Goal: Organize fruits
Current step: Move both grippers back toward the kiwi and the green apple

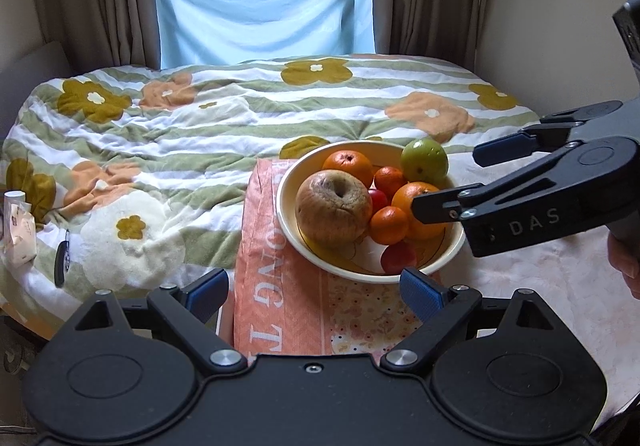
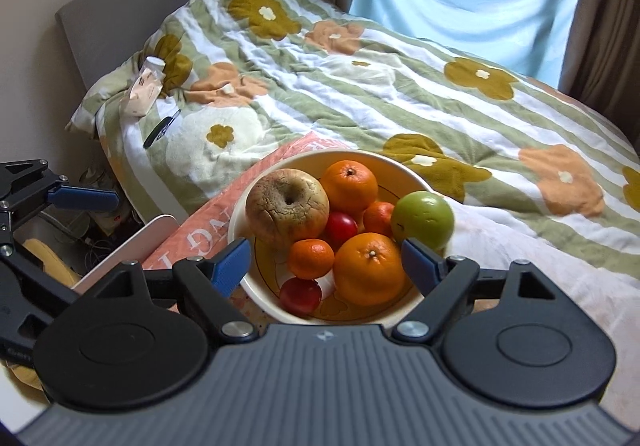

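A cream bowl (image 1: 360, 276) (image 2: 380, 157) stands on an orange-pink printed cloth (image 1: 276, 286) on the bed. It holds a wrinkled brown apple (image 1: 332, 206) (image 2: 286, 206), oranges (image 2: 368, 270), mandarins (image 2: 310, 258) and small red fruits (image 2: 300, 296). A green apple (image 1: 424, 162) (image 2: 422, 218) rests on the fruit at the bowl's right rim. My right gripper (image 2: 326, 260) (image 1: 454, 182) hangs open over the bowl's near right side, nothing between its fingers. My left gripper (image 1: 314, 286) is open too, just before the bowl's near edge; its blue fingertip (image 2: 86, 198) shows at the left.
The flowered quilt (image 1: 240, 118) covers the bed behind the bowl. A pale pouch (image 1: 20, 230) (image 2: 146, 86) and a dark key-like item (image 1: 62, 258) (image 2: 162, 128) lie at its left end. A white board edge (image 2: 132, 246) sits left of the cloth. A hand (image 1: 624, 258) holds the right gripper.
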`<state>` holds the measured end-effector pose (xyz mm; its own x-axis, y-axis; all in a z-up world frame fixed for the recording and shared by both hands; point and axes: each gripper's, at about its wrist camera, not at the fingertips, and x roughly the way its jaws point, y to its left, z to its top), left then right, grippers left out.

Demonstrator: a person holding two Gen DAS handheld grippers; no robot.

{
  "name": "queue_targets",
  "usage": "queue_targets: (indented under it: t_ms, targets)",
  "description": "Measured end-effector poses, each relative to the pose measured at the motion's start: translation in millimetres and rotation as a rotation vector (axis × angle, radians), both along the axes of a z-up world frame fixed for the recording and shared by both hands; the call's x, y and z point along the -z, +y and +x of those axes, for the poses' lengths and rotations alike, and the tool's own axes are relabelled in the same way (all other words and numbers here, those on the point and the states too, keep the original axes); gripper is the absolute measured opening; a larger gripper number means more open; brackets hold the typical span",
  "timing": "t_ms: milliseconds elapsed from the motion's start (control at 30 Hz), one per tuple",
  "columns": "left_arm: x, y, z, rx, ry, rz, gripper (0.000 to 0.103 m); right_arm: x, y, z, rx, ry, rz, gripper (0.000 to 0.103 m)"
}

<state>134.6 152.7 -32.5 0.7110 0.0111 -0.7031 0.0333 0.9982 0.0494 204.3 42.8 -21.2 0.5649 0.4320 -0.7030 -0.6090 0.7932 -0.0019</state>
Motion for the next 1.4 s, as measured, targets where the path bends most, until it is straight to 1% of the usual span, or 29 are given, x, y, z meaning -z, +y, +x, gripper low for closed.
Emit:
queue_targets:
  t_ms: [100, 233, 367, 433, 500, 533, 667, 800, 933, 1067, 1233, 1400]
  targets:
    - [-9, -3, -6, 0.008, -0.021, 0.009, 0.095, -13, -7, -10, 0.03, -0.012, 0.008, 0.098]
    - [-21, -5, -13, 0.017, -0.044, -0.01, 0.095, -29, -19, -23, 0.078, -0.038, 0.009, 0.098]
    - [-33, -9, -17, 0.027, -0.069, -0.017, 0.095, -43, -36, -35, 0.129, -0.041, 0.02, 0.098]
    - [-38, -13, -17, 0.035, -0.085, -0.019, 0.096, -47, -46, -40, 0.159, -0.04, 0.025, 0.099]
    - [-42, -19, -18, 0.037, -0.098, -0.012, 0.098, -50, -58, -44, 0.191, -0.041, 0.03, 0.1]
    - [-44, -22, -18, 0.037, -0.106, -0.008, 0.099, -51, -64, -45, 0.205, -0.041, 0.031, 0.103]
    - [-48, -39, -18, 0.018, -0.117, 0.003, 0.103, -51, -97, -51, 0.257, -0.057, 0.035, 0.103]
    - [-46, -64, -19, -0.002, -0.103, 0.003, 0.103, -49, -131, -52, 0.266, -0.05, 0.014, 0.103]
    - [-43, -93, -20, -0.024, -0.098, -0.005, 0.103, -46, -164, -50, 0.243, -0.037, -0.007, 0.103]
    - [-38, -124, -11, -0.048, -0.094, 0.007, 0.103, -41, -194, -40, 0.214, -0.019, 0.005, 0.103]
    - [-23, -155, 10, -0.072, -0.081, 0.001, 0.103, -24, -227, -16, 0.186, 0.013, 0.007, 0.103]
    - [-1, -178, 40, -0.14, -0.041, -0.046, 0.103, 3, -247, 7, 0.157, 0.024, -0.027, 0.103]
